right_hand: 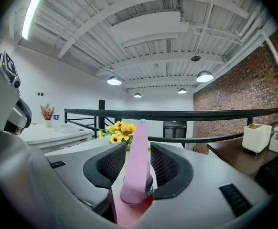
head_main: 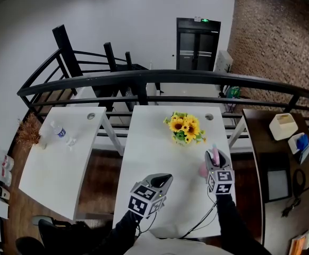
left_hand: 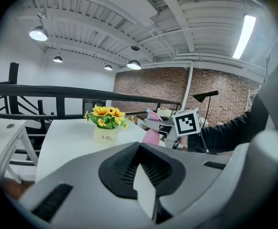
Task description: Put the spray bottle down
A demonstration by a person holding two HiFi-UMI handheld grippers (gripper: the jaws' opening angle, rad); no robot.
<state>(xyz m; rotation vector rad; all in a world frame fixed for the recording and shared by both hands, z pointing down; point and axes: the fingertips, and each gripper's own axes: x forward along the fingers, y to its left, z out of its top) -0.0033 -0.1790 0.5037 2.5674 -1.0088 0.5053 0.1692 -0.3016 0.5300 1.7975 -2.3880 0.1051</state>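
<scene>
A pink spray bottle (head_main: pixel 204 169) stands upright over the right side of the white table (head_main: pixel 144 142), between the jaws of my right gripper (head_main: pixel 215 160). In the right gripper view the bottle's pink head (right_hand: pixel 138 161) rises in the gap, and the right pad (right_hand: pixel 170 168) stands a little off it, so my right gripper (right_hand: pixel 132 173) is open around it. Whether the bottle's base rests on the table is hidden. My left gripper (head_main: pixel 164 180) hovers near the table's front, shut and empty (left_hand: pixel 140 149). From there I see the bottle (left_hand: pixel 152 135) to the right.
A pot of yellow sunflowers (head_main: pixel 185 127) stands mid-table just beyond the bottle. A second white table (head_main: pixel 43 163) with small items is at left. A black railing (head_main: pixel 160 78) runs behind. A dark desk (head_main: pixel 279 158) with boxes lies to the right.
</scene>
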